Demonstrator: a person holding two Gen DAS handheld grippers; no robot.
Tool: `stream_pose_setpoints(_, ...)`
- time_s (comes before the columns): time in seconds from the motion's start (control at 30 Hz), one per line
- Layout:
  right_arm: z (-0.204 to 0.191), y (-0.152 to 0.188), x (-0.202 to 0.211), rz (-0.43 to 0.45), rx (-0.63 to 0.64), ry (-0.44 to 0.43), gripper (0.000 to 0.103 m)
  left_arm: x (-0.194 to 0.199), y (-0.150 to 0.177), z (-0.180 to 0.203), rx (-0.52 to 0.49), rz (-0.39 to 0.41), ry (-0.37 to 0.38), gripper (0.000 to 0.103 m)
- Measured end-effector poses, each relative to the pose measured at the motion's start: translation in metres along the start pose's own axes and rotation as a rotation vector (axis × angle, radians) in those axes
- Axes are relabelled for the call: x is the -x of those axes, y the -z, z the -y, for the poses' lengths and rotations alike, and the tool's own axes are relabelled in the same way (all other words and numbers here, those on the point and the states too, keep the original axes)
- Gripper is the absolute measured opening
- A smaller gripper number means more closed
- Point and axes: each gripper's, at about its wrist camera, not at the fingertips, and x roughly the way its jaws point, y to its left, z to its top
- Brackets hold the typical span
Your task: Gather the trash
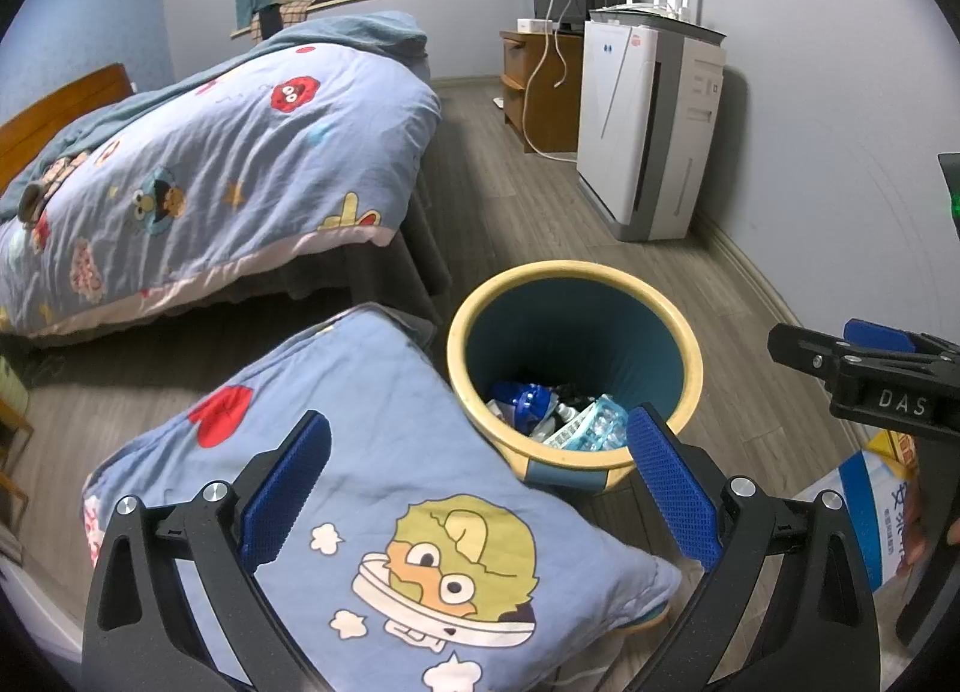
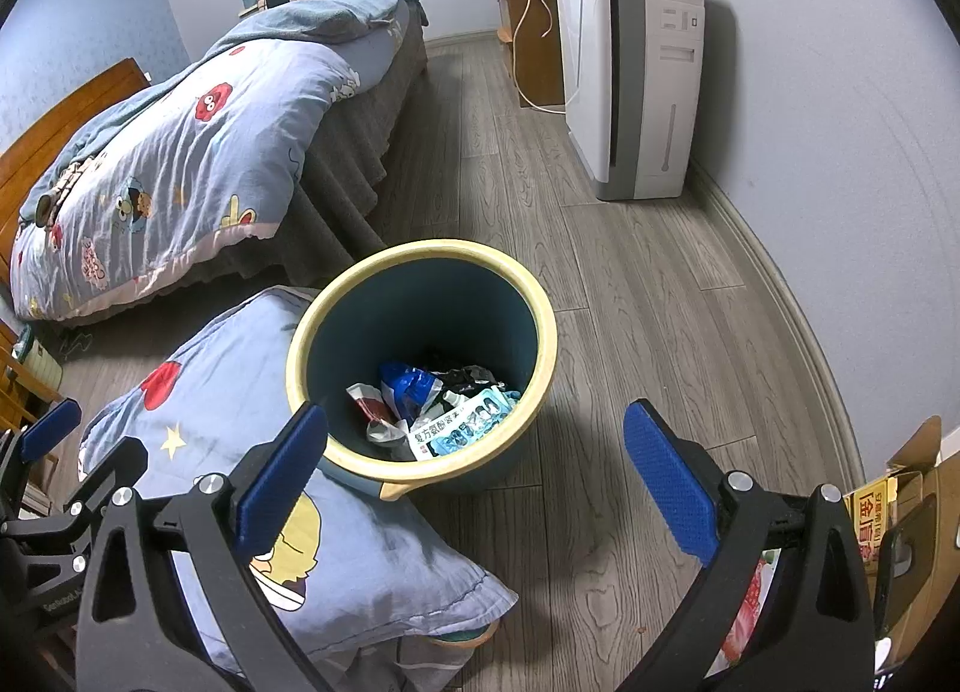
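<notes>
A bed under a cartoon quilt filled the room's left side, and a white air purifier stood against the wall. On the wooden floor lay a cartoon pillow, touching the blue, yellow-rimmed trash bin. Trash, wrappers and a blister pack, sat at the bin's bottom. The left gripper hung over the pillow, spread wide and empty; the right gripper, equally wide and empty, hovered near the bin.
</notes>
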Motion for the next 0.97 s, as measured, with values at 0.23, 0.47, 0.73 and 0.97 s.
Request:
stream_pose_setpoints(0.23,0.000,0.001,0.000,0.001,-0.001,0.000,0.097,0.000,0.000,0.000,0.000,0.001,0.000,0.098)
stream_pose_setpoints(0.47,-0.001,0.001,0.000,0.000,0.000,0.000,0.097,0.003,0.001,0.000,0.008,0.003,0.042,0.098)
stream_pose_setpoints(0.73,0.000,0.000,-0.001,-0.001,0.000,0.000,0.097,0.006,0.002,0.008,-0.028,0.003,0.055,0.098)
stream_pose_setpoints(0.97,0.000,0.003,-0.009,-0.018,-0.044,0.013,0.097,0.008,0.004,-0.003,-0.036,-0.025,0.036,0.098)
